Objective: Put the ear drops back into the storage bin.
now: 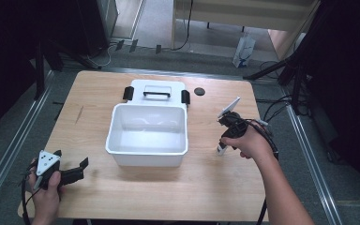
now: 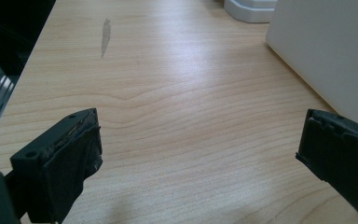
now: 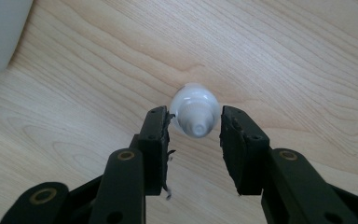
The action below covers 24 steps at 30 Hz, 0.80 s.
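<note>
Near the table's [image 1: 206, 187] right edge, the right gripper [image 3: 195, 128] brackets an upright white bottle [image 3: 194, 112], cap up, without contact; left gripper [image 2: 198, 154] open.

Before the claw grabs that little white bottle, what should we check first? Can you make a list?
1. Is the little white bottle between the right gripper jaws? Ok, one jaw on each side.
2. Are the jaws touching it? Cannot tell; slim gaps seem to show on both sides.
3. Is the bottle standing up? Ok, its cap points up at the camera.
4. Is the white bin open and ready? Ok, its lid lies behind it.
5. Is the left gripper out of the way? Ok, open, at the table's near left corner.
</note>
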Motion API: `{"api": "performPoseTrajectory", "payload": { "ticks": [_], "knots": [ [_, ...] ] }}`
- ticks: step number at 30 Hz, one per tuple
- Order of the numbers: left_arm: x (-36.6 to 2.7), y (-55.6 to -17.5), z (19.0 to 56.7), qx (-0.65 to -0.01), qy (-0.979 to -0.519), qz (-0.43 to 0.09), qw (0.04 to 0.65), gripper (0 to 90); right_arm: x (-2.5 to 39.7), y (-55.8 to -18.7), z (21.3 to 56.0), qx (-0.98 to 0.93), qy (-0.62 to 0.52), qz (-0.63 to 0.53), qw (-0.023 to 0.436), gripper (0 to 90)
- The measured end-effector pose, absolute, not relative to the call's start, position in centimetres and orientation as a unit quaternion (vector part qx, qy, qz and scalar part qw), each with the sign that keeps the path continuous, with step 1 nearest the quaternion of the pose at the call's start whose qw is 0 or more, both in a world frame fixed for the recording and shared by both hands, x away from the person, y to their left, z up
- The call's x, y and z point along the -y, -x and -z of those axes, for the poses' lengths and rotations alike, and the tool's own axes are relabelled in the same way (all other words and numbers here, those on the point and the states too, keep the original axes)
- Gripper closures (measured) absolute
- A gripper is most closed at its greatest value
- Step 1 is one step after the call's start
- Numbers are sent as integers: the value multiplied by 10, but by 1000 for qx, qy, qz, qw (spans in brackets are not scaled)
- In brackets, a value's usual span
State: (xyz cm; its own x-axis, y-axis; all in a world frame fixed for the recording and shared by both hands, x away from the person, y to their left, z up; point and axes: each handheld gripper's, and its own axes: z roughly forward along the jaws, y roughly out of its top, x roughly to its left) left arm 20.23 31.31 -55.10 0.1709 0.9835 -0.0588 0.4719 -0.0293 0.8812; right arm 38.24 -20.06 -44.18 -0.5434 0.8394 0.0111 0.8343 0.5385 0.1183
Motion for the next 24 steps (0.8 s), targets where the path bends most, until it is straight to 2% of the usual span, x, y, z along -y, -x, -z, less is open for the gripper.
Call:
{"api": "performPoseTrajectory", "payload": {
  "ticks": [24],
  "knots": [
    [-313, -203, 551, -564, -645, -310, 413, 0, 195, -389, 451, -880, -474, -28, 19, 723]
  ]
}}
